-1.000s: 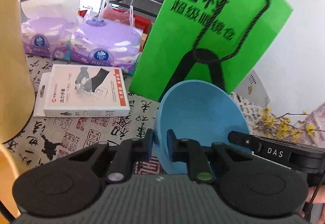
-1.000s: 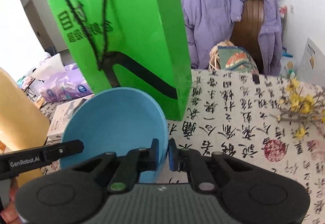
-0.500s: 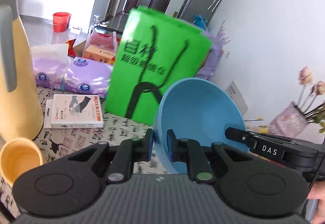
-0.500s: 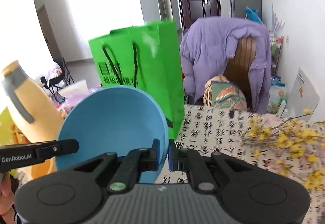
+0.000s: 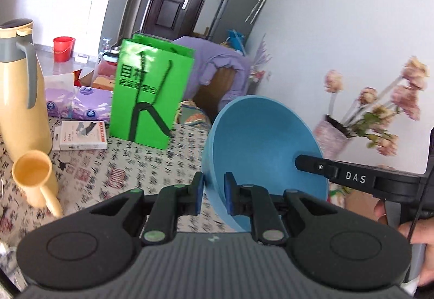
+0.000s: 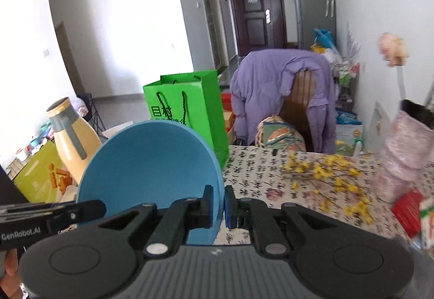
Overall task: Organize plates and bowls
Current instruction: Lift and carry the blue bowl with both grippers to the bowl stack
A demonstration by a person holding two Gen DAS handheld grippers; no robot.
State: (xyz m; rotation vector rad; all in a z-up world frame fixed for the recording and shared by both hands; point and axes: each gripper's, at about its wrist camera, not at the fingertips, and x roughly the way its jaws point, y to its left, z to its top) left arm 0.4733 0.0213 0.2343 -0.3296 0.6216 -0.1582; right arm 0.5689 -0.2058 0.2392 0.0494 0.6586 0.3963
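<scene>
Both grippers had carried the bowl (image 5: 260,147) up and away from the green bag (image 5: 152,93), which shrank toward 10 o'clock. At 9 o'clock stood the flask (image 5: 19,87) and cup (image 5: 32,174) on the table (image 5: 130,163). Left gripper (image 5: 214,193) clamped the bowl's rim at 6 o'clock; right gripper (image 6: 218,204) pinched the opposite rim, likely to keep it steady and level in the air. Flowers (image 5: 385,109) stood at 3 o'clock.
</scene>
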